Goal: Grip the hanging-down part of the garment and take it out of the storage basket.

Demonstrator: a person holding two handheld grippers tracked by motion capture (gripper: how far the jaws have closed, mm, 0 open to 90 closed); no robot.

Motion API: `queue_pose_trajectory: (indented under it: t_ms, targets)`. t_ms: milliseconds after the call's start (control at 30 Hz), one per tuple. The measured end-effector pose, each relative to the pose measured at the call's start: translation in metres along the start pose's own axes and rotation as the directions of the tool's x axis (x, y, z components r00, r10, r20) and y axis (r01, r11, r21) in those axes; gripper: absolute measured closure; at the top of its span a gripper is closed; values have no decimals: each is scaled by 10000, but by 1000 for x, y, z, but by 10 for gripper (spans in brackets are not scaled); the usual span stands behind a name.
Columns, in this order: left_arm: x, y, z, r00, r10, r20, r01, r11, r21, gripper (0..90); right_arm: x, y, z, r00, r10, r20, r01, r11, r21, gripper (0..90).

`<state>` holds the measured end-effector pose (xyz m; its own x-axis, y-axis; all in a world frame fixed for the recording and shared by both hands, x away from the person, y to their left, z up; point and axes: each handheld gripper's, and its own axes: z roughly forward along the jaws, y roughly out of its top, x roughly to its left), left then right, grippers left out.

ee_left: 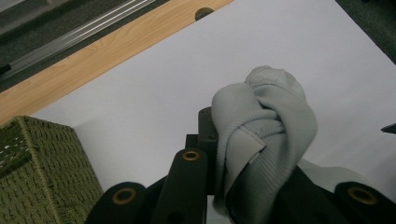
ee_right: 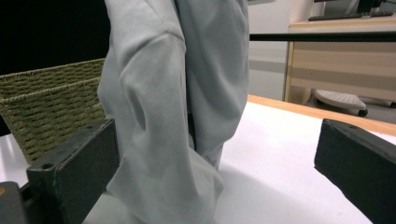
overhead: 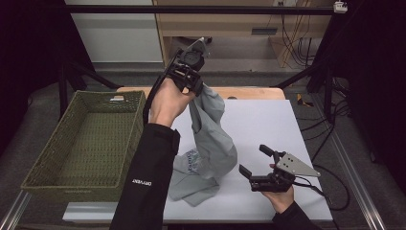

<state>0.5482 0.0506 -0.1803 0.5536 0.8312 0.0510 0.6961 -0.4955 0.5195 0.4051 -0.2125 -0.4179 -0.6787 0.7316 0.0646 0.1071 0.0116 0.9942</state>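
Ahead of the right gripper point(overhead: 255, 163): a hanging grey garment point(overhead: 209, 139) blocks the way, its lower folds heaped on the white table top point(overhead: 268, 120).
Between the right gripper's jaws: open gap, with bare table beyond it on the side away from the garment.
Beyond the right gripper, toward the table's far edge: open white surface, free to pass.
Below the left gripper point(overhead: 191, 76): the garment drapes straight down from its clamped jaws to the table.
Left of the left gripper: a green woven basket point(overhead: 84, 139) stands at the table's edge, its walls a barrier, its inside open from above.
Between the garment and the basket: the person's dark sleeve point(overhead: 146, 182) takes up the space.
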Motion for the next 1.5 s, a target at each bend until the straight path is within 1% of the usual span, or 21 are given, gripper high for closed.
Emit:
queue_pose_trajectory:
  t_ms: [100,200,300,333,367,433,467,500,567,800,867,933,967,1000,1067,1167,1233,1267,1300,1467,1500]
  targets:
    - [0,0,0,10000,4,10,-4,10000,-20,850,0,-3,-1,10000,79,-11,-79,10000,-2,4]
    - [0,0,0,10000,-9,11,9,10000,-33,849,0,-8,-5,9999,-118,90,118,9999,56,4]
    - [0,-1,0,10000,-9,15,9,10000,-33,849,1,-10,-5,9999,7,108,-8,10000,80,4]
    - [0,-1,0,10000,3,11,-3,10000,-24,849,1,-14,-6,9998,-119,141,116,9998,178,4]
    - [0,-1,0,10000,4,21,-4,10000,-35,850,2,-16,-5,10000,-8,50,8,9999,101,4]
    - [0,-1,0,10000,17,4,-16,10000,-44,849,1,-18,-7,9999,-103,127,100,9997,237,4]
    - [0,-1,0,10000,8,-1,-8,10000,-40,849,2,-20,-6,10000,14,98,-16,9998,218,4]
    - [0,-1,0,10000,3,-3,-3,10000,-37,850,1,-21,-6,9999,-131,111,128,9996,258,4]
    - [-2,0,2,10000,32,55,-32,10000,-19,849,2,-21,-6,10000,-5,86,4,9999,173,4]
    - [-4,1,4,9999,70,81,-71,10000,5,849,2,-21,-6,9999,37,96,-39,9997,224,4]
    - [-4,1,5,10000,68,73,-68,10000,29,849,0,-21,-5,9999,-47,129,45,9999,152,4]
    - [-3,2,5,9999,-7,128,7,10000,40,850,1,-20,-5,10000,52,70,-53,9999,122,4]
    - [-3,2,5,9999,-7,128,7,10000,40,849,1,-20,-7,9999,49,88,-51,9997,249,4]
    - [-3,2,5,9999,53,118,-54,10000,48,849,1,-20,-5,9999,69,83,-70,9999,138,4]
    - [-3,3,5,9999,69,123,-70,9999,91,850,1,-20,-6,9999,129,86,-131,9996,252,4]
    - [-3,5,4,9999,115,115,-116,9999,77,849,0,-20,-5,9999,32,106,-34,9998,195,4]
    - [-5,6,6,9998,127,169,-128,9999,57,849,0,-21,-5,9998,125,127,-128,9997,217,4]
    - [-5,6,7,9998,83,172,-84,10000,51,850,-1,-21,-4,9999,-11,113,9,9998,196,4]
    - [-5,6,7,9998,83,172,-84,10000,51,849,-1,-22,-4,9999,-5,107,3,9998,178,4]
    - [-5,6,6,9998,142,153,-143,9999,57,849,-1,-21,-5,9999,-61,108,58,9994,346,4]
    - [-6,6,5,9998,137,145,-138,9999,75,849,-1,-22,-4,9999,0,104,-2,9997,231,4]
